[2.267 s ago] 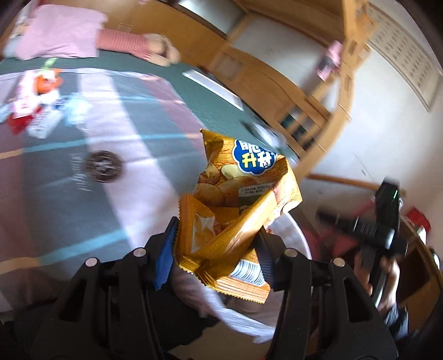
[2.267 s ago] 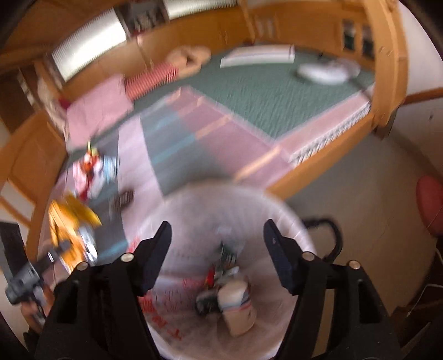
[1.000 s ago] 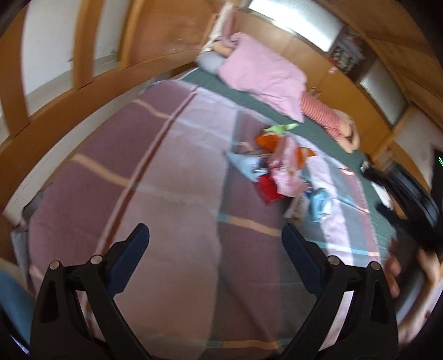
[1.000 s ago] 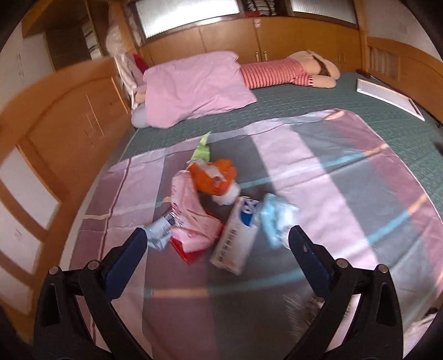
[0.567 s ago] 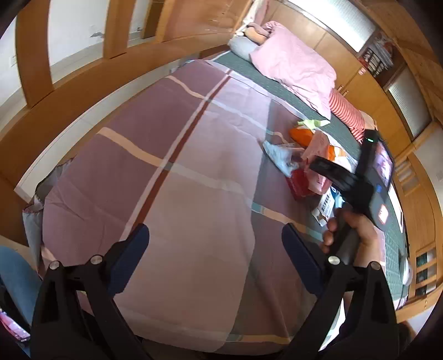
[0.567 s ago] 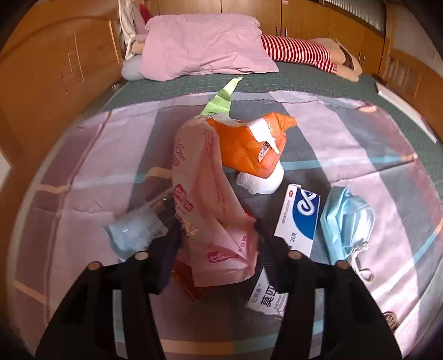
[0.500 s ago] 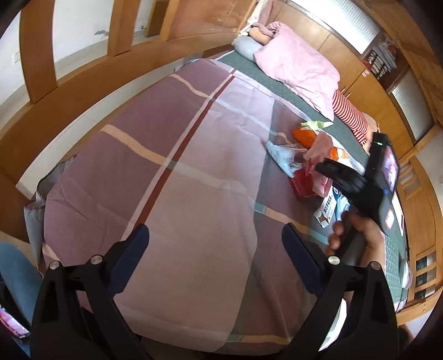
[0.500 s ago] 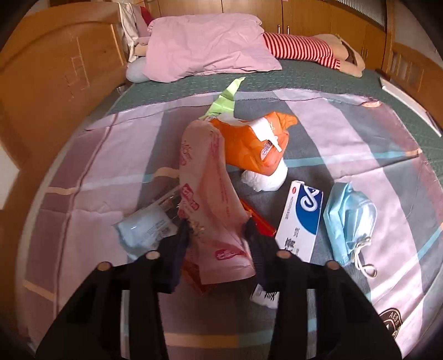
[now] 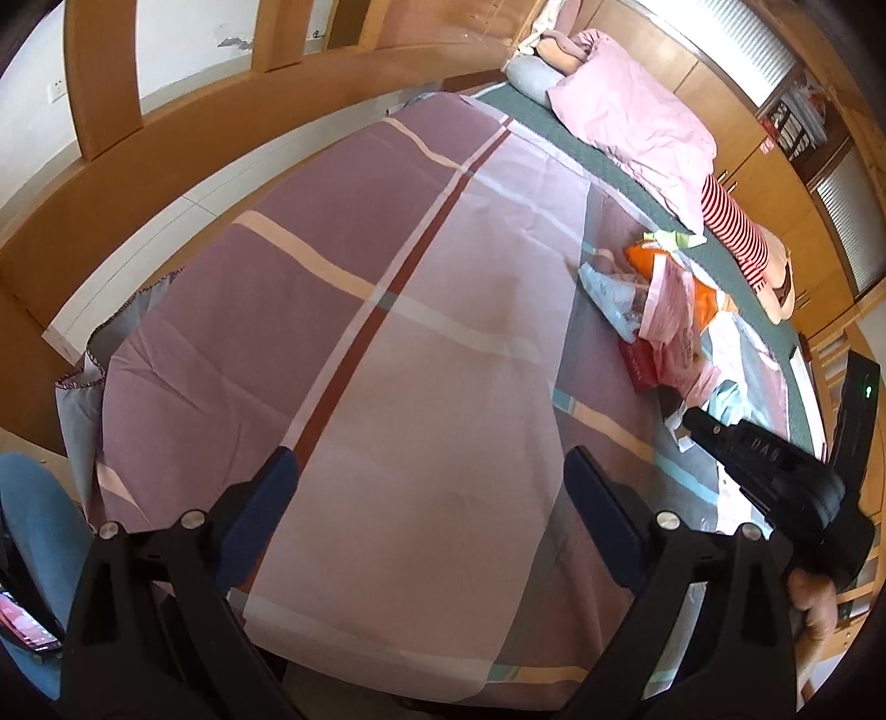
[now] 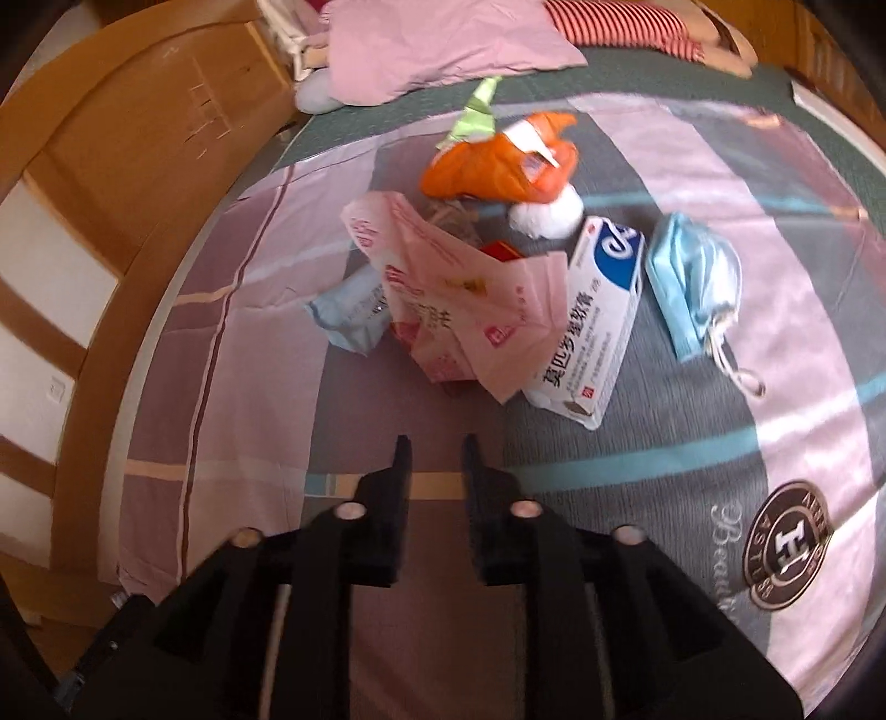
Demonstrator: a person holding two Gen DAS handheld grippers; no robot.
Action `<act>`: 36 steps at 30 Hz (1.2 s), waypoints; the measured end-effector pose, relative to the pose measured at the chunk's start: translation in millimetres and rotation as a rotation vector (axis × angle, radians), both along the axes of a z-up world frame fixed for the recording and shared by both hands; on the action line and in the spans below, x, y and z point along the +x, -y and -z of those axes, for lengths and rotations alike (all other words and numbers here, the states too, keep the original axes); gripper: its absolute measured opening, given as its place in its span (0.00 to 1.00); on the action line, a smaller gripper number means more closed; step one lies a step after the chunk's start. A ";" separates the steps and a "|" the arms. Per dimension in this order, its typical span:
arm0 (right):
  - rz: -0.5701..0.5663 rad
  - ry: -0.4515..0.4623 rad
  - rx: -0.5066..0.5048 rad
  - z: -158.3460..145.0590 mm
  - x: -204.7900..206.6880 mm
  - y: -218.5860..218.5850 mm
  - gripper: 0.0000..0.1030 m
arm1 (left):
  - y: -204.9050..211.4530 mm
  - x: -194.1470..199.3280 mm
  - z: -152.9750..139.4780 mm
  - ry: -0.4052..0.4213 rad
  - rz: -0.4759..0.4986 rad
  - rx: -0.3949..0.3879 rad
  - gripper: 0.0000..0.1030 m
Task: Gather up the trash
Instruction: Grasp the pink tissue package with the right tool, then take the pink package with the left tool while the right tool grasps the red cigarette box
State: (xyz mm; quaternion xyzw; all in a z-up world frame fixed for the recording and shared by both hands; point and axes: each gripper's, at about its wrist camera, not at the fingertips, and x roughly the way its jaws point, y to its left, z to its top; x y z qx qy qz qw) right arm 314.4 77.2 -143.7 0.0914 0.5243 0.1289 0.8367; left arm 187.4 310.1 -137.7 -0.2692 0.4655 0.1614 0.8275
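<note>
A bed fills both views, spread with a plaid sheet [image 10: 266,399] of mauve, pink and grey bands inside a wooden frame [image 9: 166,144]. Nearest in the right wrist view, the right gripper [image 10: 433,451] hangs over a grey band, its fingers drawn almost together with only a narrow gap and nothing between them. Just beyond it the trash lies heaped near the middle of the sheet: a crumpled pink wrapper [image 10: 454,310] with red print on top, a pale blue packet [image 10: 349,315] at its left edge, a white-and-blue medicine box [image 10: 595,310] touching its right side, and a blue face mask [image 10: 692,282] beside that. Further back sit a white wad [image 10: 545,216] and a puffy orange bag [image 10: 498,160]. A pink pillow [image 10: 443,39] lies at the head end. The left gripper [image 9: 432,471] hovers near the sheet's foot edge, fingers wide apart and empty.
</note>
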 end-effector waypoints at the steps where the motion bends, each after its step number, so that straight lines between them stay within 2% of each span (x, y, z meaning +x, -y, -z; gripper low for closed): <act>1: 0.017 -0.007 -0.010 2.1 2.5 1.5 0.57 | 1.0 0.1 1.8 -0.007 0.004 0.001 0.93; 2: 0.039 -0.010 -0.037 4.5 4.5 2.1 0.69 | 1.5 0.2 3.8 -0.014 0.006 0.002 0.93; 9: 0.049 -0.022 -0.105 16.5 11.8 -5.6 0.69 | 2.2 -0.2 8.4 -0.026 0.004 -0.003 0.93; 14: 0.131 0.089 -0.155 15.1 39.2 -5.5 0.77 | 6.2 1.0 8.4 -0.026 0.020 -0.002 0.93; 18: 0.232 0.102 -0.167 28.1 68.2 2.2 0.78 | 5.1 0.0 9.1 -0.029 0.027 -0.003 0.93; 20: 0.242 0.116 -0.170 35.5 77.6 3.2 0.78 | 3.5 -0.2 9.6 -0.031 0.024 -0.003 0.93; 21: 0.230 0.137 -0.203 35.8 80.2 0.1 0.78 | 3.0 0.1 9.8 -0.032 0.023 -0.004 0.93; 22: 0.206 0.139 -0.214 36.1 82.1 -3.1 0.74 | 2.1 0.3 10.3 -0.034 0.023 -0.008 0.93; 23: 0.167 0.145 -0.208 35.6 83.0 -7.0 0.59 | 1.1 0.7 10.6 -0.034 0.022 -0.010 0.93; 26: 0.087 0.132 -0.198 32.7 80.1 -17.0 0.47 | 0.5 -0.4 9.2 -0.030 0.007 -0.012 0.93; 29: 0.046 0.100 -0.158 31.9 72.9 -20.1 0.42 | 0.8 -1.0 8.6 -0.027 0.001 -0.011 0.93; 33: -0.025 0.022 -0.099 29.1 50.6 -23.6 0.40 | -4.6 -2.1 9.4 -0.033 -0.009 -0.012 0.93; 36: -0.148 -0.080 -0.060 30.0 25.6 -32.2 0.40 | -11.9 -4.4 8.6 -0.025 -0.034 -0.031 0.93</act>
